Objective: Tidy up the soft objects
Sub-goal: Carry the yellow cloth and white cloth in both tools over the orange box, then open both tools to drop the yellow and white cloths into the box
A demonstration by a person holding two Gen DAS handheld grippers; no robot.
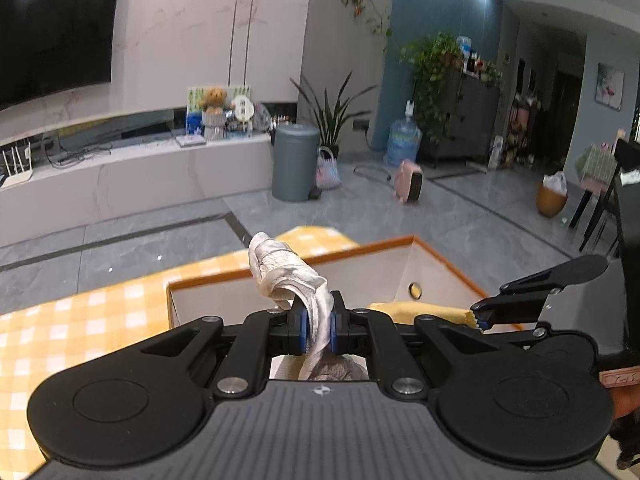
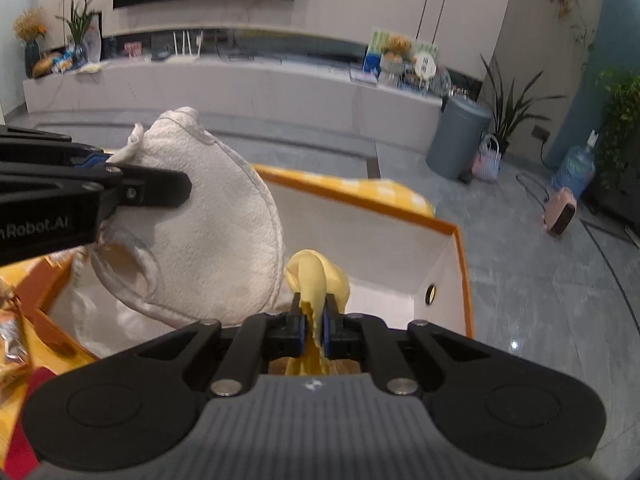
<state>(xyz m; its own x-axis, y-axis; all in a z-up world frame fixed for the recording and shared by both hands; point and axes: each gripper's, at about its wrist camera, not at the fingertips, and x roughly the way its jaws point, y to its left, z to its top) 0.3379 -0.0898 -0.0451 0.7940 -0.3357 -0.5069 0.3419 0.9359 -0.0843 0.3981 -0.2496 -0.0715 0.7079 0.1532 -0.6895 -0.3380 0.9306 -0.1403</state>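
Observation:
My left gripper [image 1: 319,326] is shut on a white terry cloth [image 1: 280,268]. The right wrist view shows the same white cloth [image 2: 216,224] hanging wide over the box, the left gripper [image 2: 96,162] pinching its top edge. My right gripper [image 2: 314,326] is shut on a yellow cloth [image 2: 316,272], bunched above its pads. In the left wrist view the yellow cloth [image 1: 424,312] lies low at the right, with the right gripper [image 1: 480,318] on its end. Both cloths hang over an orange-rimmed box with white inner walls [image 1: 452,264] [image 2: 400,248].
The box sits on a yellow checked tablecloth [image 1: 80,320]. Snack packets [image 2: 10,344] lie at the left of the box. On the grey tiled floor beyond stand a grey bin [image 1: 294,162], a pink heater [image 1: 410,180] and a water jug [image 1: 402,142].

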